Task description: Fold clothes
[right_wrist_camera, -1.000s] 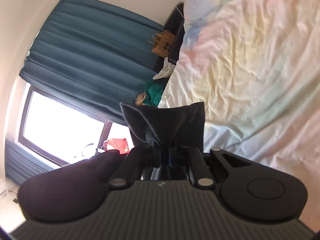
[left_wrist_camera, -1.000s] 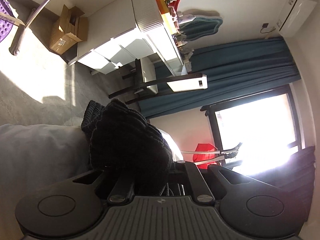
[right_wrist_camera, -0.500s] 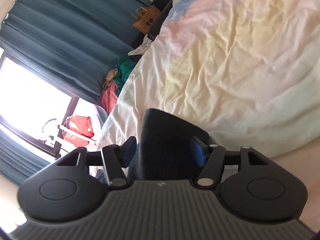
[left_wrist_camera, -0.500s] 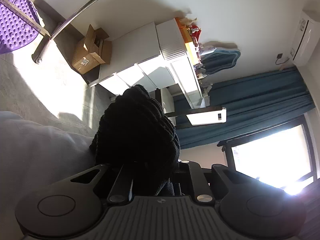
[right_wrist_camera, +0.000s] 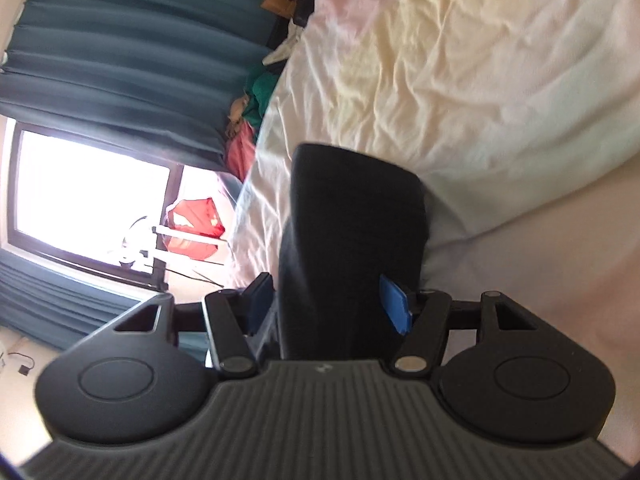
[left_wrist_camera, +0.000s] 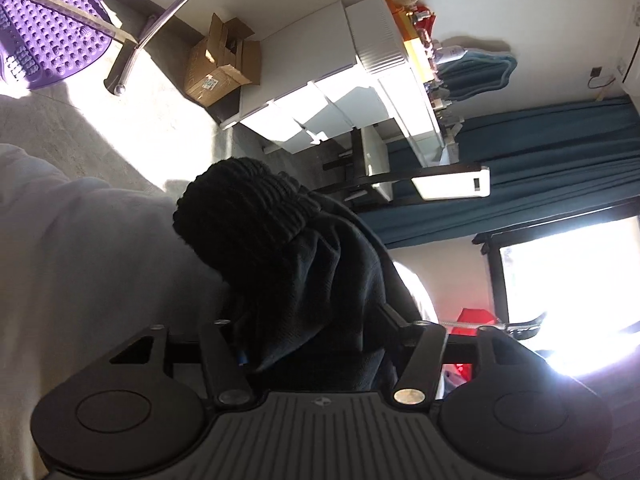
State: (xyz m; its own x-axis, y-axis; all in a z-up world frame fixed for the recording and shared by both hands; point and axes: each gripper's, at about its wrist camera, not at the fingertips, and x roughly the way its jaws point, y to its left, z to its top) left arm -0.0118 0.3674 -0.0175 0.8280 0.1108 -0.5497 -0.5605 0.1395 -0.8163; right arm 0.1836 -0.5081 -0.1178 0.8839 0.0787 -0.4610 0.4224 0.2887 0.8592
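Note:
A black garment with a ribbed knit cuff (left_wrist_camera: pixel 256 208) lies bunched between the jaws of my left gripper (left_wrist_camera: pixel 312 340), which stand wide apart; its fingers are mostly hidden by the cloth. In the right wrist view a smooth black fold of the garment (right_wrist_camera: pixel 352 240) stands between the blue pads (right_wrist_camera: pixel 394 312) of my right gripper (right_wrist_camera: pixel 328 304), which is open with gaps beside the cloth. The garment rests on the pale bed sheet (right_wrist_camera: pixel 480 80).
White drawers (left_wrist_camera: pixel 320 100), a cardboard box (left_wrist_camera: pixel 220 68), a purple mat (left_wrist_camera: pixel 44 40) and a metal rail (left_wrist_camera: pixel 160 20) lie beyond the bed edge. Teal curtains (right_wrist_camera: pixel 120 60), a bright window (right_wrist_camera: pixel 88 196), a red object (right_wrist_camera: pixel 196 224) and piled clothes (right_wrist_camera: pixel 256 104) are by the bed.
Both grippers have opened: the right first, then the left, each letting go of the black garment. The cloth now sits loose between the jaws on the bed.

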